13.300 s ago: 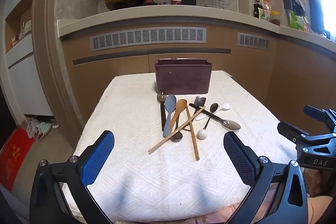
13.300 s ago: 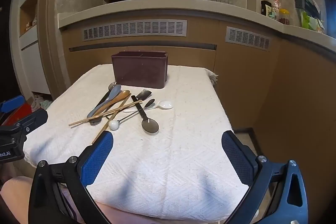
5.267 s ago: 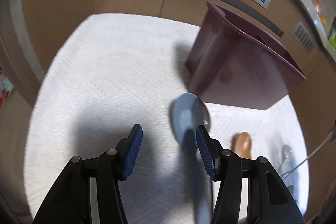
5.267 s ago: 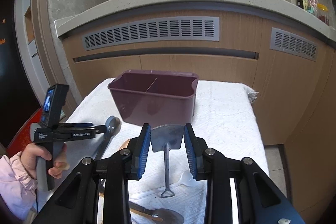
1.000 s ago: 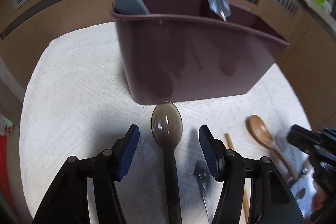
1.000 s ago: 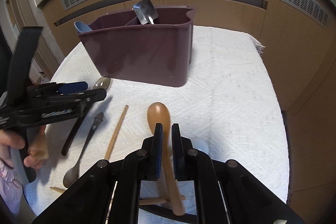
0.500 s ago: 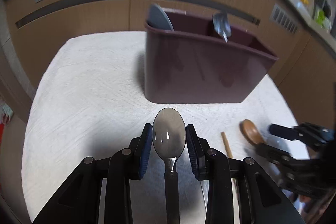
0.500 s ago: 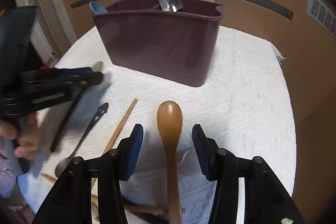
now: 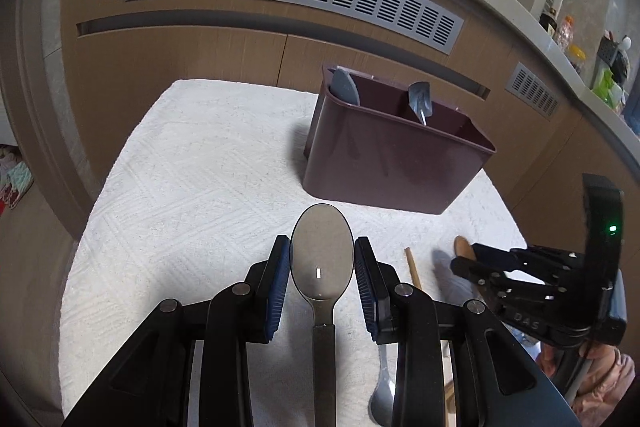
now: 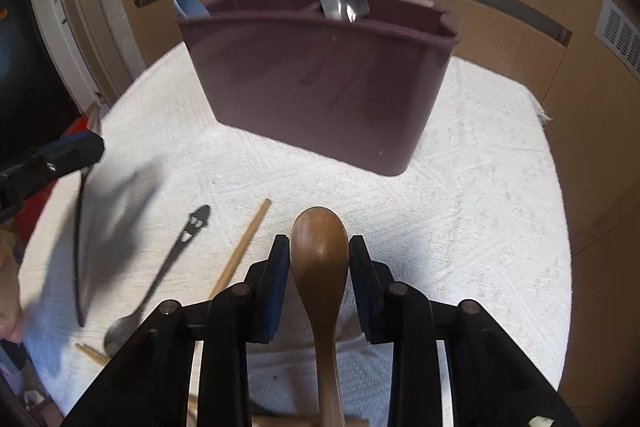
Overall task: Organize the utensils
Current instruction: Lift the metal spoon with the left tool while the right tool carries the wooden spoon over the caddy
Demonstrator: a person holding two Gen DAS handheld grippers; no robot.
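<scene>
My left gripper [image 9: 321,247] is shut on the bowl of a metal spoon [image 9: 320,267] with a dark handle, held above the white cloth. In the right wrist view this spoon [image 10: 80,247] hangs blurred under the left gripper [image 10: 76,151]. My right gripper [image 10: 318,243] has its jaws closing on the wooden spoon [image 10: 320,267], with the pads at both edges of the bowl. The maroon holder [image 9: 384,167] [image 10: 320,87] stands behind, with a blue-grey spoon [image 9: 344,89] in its left part and a small metal scoop [image 9: 420,99] in its right part.
On the white cloth [image 10: 480,187] lie a chopstick [image 10: 244,247], a slim metal spoon [image 10: 168,259] and more chopsticks [image 10: 90,351] at the near left. Brown cabinets with vents rise behind the table. A hand in a pink sleeve [image 9: 592,379] holds the right gripper [image 9: 464,255].
The left jaws came in onto the metal spoon's bowl and carried it up and back from the holder. The right jaws opened from shut, then narrowed around the wooden spoon's bowl.
</scene>
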